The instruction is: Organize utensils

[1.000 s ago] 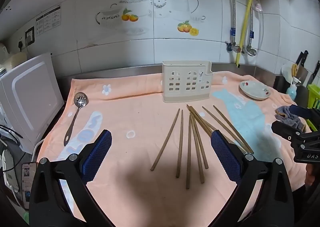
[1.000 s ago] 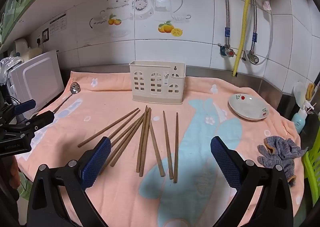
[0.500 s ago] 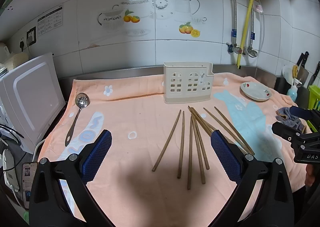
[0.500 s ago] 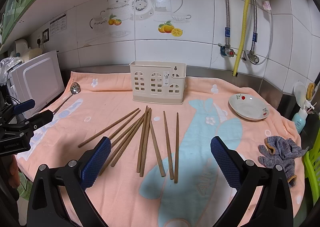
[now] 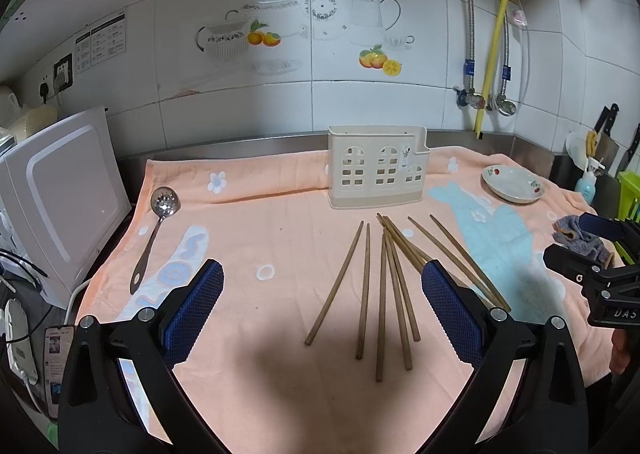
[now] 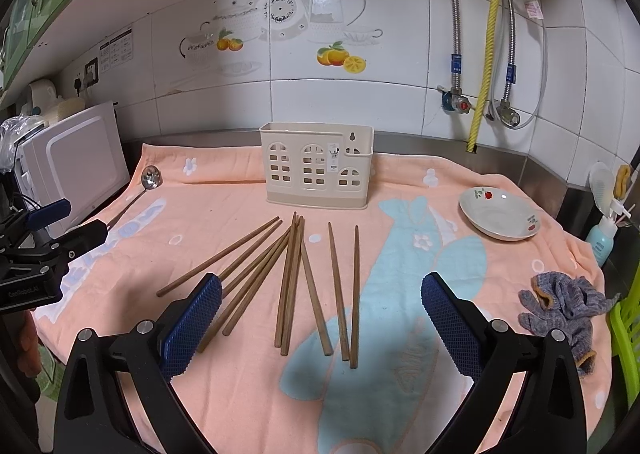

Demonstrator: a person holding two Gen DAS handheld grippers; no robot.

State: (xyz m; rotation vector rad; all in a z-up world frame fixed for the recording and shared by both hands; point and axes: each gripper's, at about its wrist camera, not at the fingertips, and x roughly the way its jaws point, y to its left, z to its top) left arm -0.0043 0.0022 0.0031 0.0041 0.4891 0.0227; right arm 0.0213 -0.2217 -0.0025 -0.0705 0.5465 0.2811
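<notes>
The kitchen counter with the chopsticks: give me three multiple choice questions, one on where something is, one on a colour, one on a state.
1. Where is the slotted spoon?
A. inside the holder
B. on the towel's left side
C. on the dish

2. What colour is the utensil holder?
A. cream
B. green
C. black

3. How is the right gripper?
A. shut on a chopstick
B. shut on nothing
C. open

Answers: 1 B, it lies flat near the white appliance. 2 A, cream plastic with window cutouts. 3 C, its blue pads stand wide apart above the chopsticks.
</notes>
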